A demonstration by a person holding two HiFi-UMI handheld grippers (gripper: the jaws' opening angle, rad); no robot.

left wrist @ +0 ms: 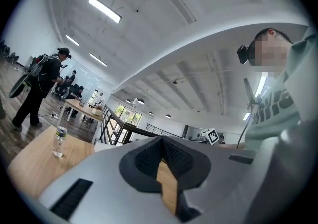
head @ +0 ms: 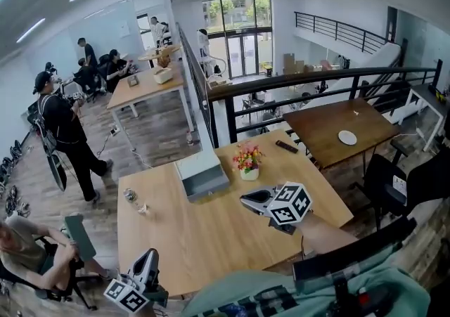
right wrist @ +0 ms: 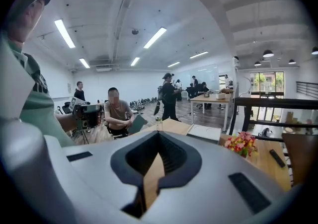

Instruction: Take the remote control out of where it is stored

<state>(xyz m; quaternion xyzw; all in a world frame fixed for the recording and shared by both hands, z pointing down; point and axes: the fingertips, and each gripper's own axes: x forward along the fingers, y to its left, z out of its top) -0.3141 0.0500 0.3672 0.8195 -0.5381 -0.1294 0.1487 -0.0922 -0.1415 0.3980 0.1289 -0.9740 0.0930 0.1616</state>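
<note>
One remote control [head: 286,146] lies on the surface [head: 211,238] just right of the one flower pot [head: 247,162]. One grey box [head: 202,173] sits left of the pot, and one bottle [head: 131,199] further left. The left hand-held gripper [head: 147,259] and right hand-held gripper [head: 245,201] are both closed, holding nothing.

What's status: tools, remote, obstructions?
Left tool, right tool shut, empty. Remote control lies out on table. Flower pot close to reach path.
</note>
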